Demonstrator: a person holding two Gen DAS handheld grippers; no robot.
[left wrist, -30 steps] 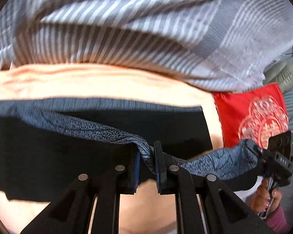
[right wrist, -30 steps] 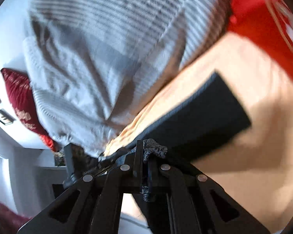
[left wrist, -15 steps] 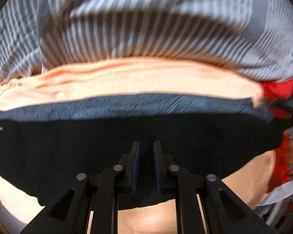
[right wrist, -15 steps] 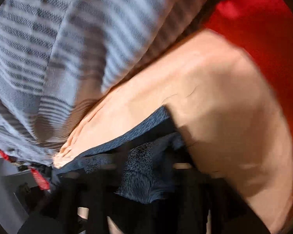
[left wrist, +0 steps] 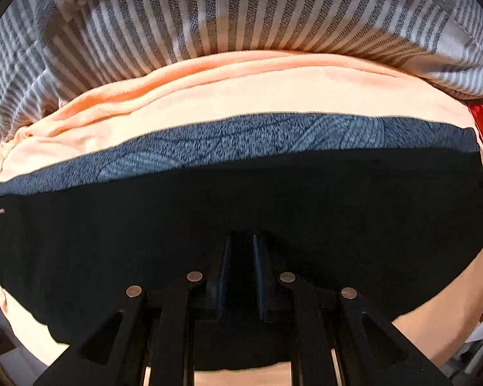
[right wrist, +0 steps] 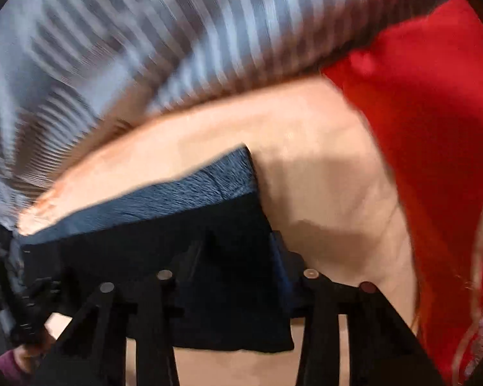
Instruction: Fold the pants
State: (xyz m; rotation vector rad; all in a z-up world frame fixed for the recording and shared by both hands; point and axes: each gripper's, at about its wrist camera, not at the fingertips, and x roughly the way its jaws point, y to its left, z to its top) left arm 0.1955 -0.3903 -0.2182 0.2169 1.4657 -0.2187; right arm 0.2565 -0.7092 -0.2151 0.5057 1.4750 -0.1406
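Left wrist view: the pants (left wrist: pixel 241 212) lie spread across the peach sheet (left wrist: pixel 257 96) of a bed, a grey-blue band along the far edge, a striped blanket (left wrist: pixel 241 13) bunched beyond. The left gripper (left wrist: pixel 241 257) sits low over the dark cloth, its fingers (left wrist: pixel 223 270) slightly apart with nothing visibly pinched between them.

Right wrist view, blurred: the right gripper (right wrist: pixel 241 257) has its fingers (right wrist: pixel 280 270) spread wide over the pants' right end, where a corner (right wrist: pixel 244 173) meets the sheet, beside a red pillow (right wrist: pixel 434 128). The cloth looks light, limp and likely to sag, so I would pinch the edges near the corners
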